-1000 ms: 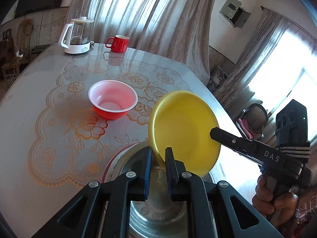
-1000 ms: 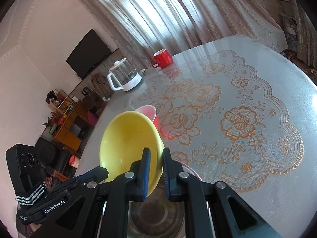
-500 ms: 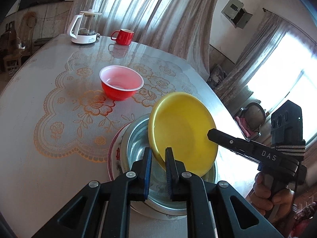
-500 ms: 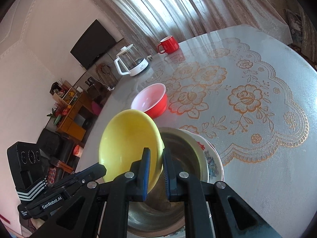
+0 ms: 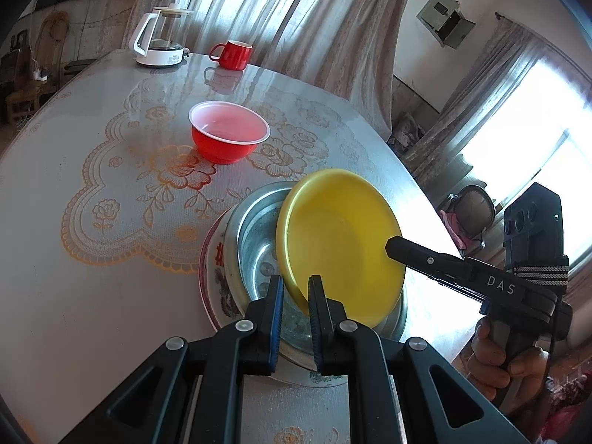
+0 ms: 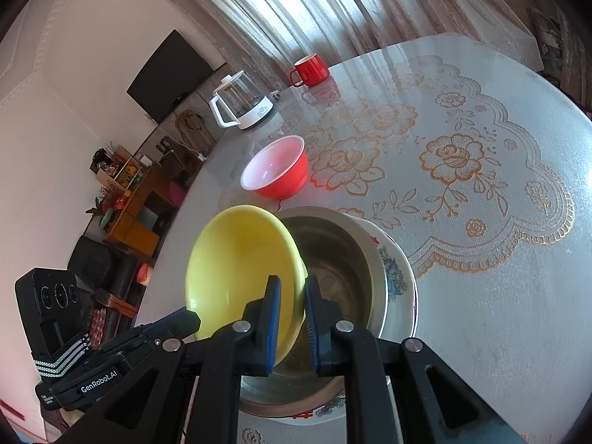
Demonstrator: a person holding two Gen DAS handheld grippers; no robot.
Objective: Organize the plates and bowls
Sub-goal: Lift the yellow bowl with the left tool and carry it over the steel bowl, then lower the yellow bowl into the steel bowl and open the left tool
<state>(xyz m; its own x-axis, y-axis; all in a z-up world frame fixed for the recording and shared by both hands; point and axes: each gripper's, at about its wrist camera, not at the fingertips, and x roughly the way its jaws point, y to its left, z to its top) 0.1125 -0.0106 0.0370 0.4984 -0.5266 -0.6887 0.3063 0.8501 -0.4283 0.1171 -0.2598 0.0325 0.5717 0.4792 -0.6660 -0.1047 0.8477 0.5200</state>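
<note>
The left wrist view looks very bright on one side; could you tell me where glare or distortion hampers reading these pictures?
Left wrist view: the window at right is blown out, and the table edge bows from fisheye. Right wrist view: light through the curtain puts a sheen on the tabletop beside the red mug; the yellow bowl stays sharp.
</note>
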